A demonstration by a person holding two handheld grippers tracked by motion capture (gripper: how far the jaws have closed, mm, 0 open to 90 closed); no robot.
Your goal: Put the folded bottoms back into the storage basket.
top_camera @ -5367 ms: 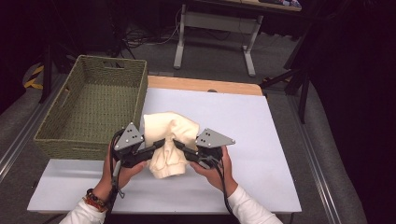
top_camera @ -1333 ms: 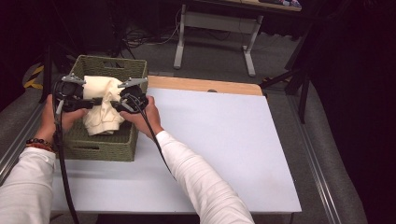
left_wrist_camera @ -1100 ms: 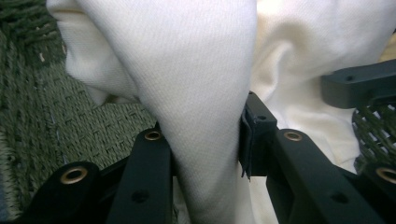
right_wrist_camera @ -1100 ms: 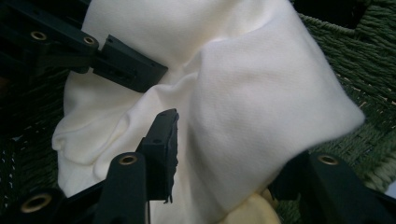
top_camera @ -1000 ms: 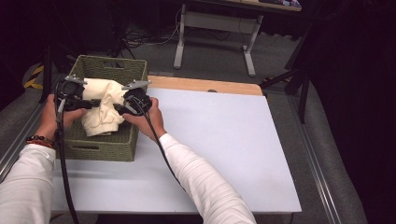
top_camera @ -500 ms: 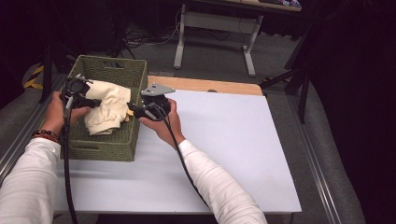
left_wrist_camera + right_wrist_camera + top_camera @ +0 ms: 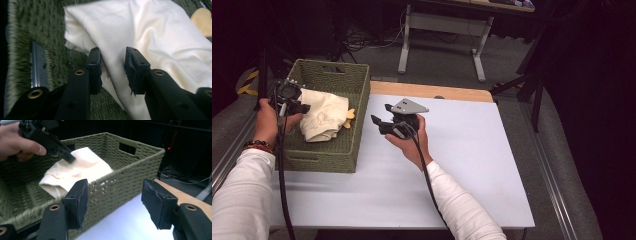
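Inside the basket (image 7: 354,131), the left hand-held gripper (image 7: 113,68) pinches the cloth (image 7: 155,42); it should let go gently. The right hand-held gripper (image 7: 379,121) hangs open, empty.

A white-topped desk (image 7: 472,165) with a wooden strip (image 7: 432,91) along its far edge carries a green woven basket (image 7: 337,150) at its left end. The basket stands directly on the white top, reaching the desk's left side.
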